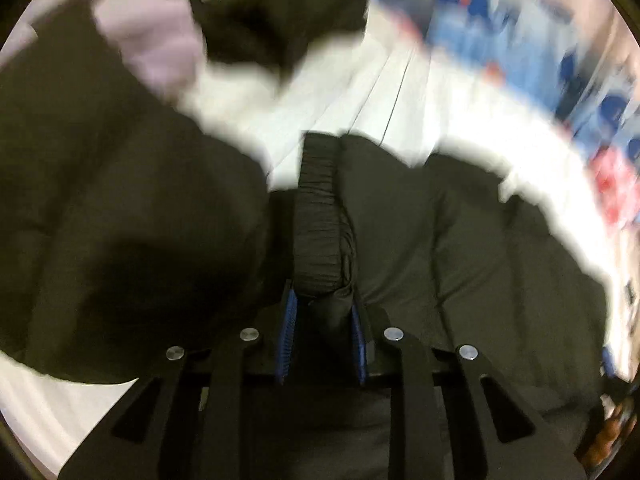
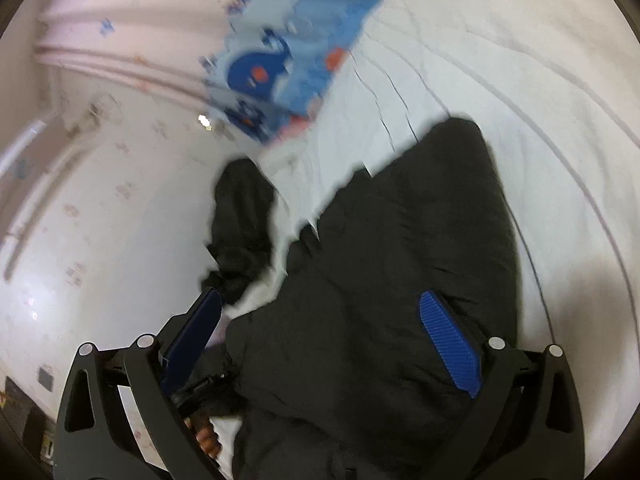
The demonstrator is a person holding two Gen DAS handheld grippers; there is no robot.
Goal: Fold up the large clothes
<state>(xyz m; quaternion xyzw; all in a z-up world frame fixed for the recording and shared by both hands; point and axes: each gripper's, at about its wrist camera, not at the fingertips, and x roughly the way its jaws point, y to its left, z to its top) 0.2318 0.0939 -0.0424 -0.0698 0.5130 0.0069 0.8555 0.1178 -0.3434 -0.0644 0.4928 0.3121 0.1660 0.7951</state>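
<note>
A large black padded jacket (image 1: pixel 440 240) lies on a white bed sheet (image 1: pixel 360 92). My left gripper (image 1: pixel 325 300) is shut on the jacket's sleeve just below its ribbed black cuff (image 1: pixel 318 216), which stands up between the blue pads. A pale lilac lining patch (image 1: pixel 156 44) shows at the upper left. In the right wrist view the jacket (image 2: pixel 400 280) fills the lower middle. My right gripper (image 2: pixel 320 304) is open over it, its blue pads (image 2: pixel 450 344) wide apart and holding nothing. The view is motion-blurred.
A blue patterned quilt (image 2: pixel 288 48) lies bunched at the far side of the bed, also in the left wrist view (image 1: pixel 500 28). A separate dark bundle of cloth (image 2: pixel 240 232) lies on the sheet left of the jacket. A pale wall (image 2: pixel 100 160) borders the bed.
</note>
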